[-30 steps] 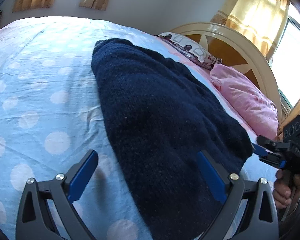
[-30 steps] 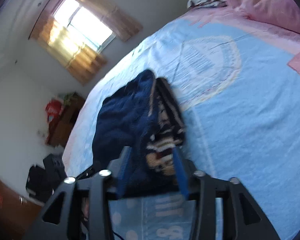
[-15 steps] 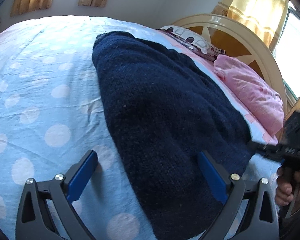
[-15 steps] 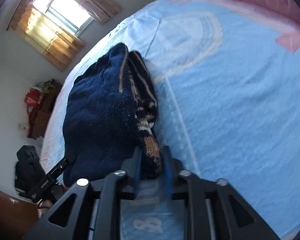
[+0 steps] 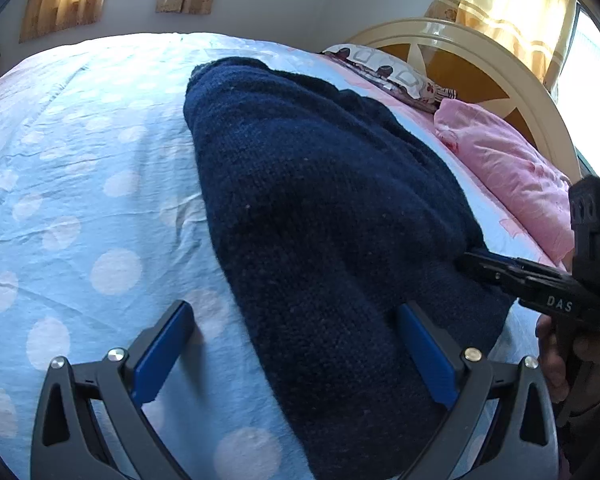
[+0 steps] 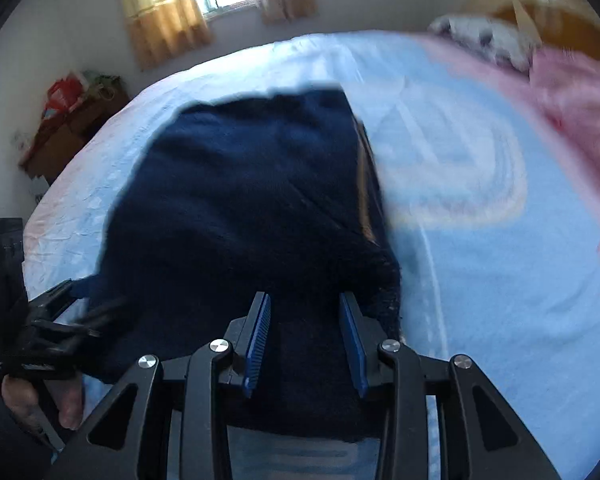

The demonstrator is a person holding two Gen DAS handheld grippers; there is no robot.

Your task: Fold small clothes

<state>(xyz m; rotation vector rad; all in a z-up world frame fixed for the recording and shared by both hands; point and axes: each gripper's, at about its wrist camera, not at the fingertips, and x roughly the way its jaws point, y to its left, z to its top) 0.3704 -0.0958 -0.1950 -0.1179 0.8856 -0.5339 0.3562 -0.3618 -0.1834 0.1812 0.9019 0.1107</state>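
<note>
A navy knitted sweater [image 5: 320, 208] lies folded on the blue dotted bed sheet [image 5: 80, 208]. My left gripper [image 5: 296, 344] is open, its jaws wide apart; the right pad rests on the sweater's near end, the left pad over the sheet. In the right wrist view the sweater [image 6: 240, 200] fills the middle, a tan striped edge along its right side. My right gripper [image 6: 304, 328] stands partly open over the sweater's near edge, with knit between the pads but not pinched. The right gripper also shows in the left wrist view [image 5: 480, 264], touching the sweater's right edge.
A pink pillow [image 5: 508, 176] and a patterned pillow [image 5: 384, 76] lie by the cream headboard [image 5: 460, 56]. Curtained windows are behind the bed. Boxes and a red bag [image 6: 68, 92] stand by the far wall. The person's hand [image 6: 36, 404] holds the left gripper.
The right gripper let go of the sweater's striped edge and its jaws opened; the view swung level over the sweater. The left gripper stayed open and shifted slightly closer.
</note>
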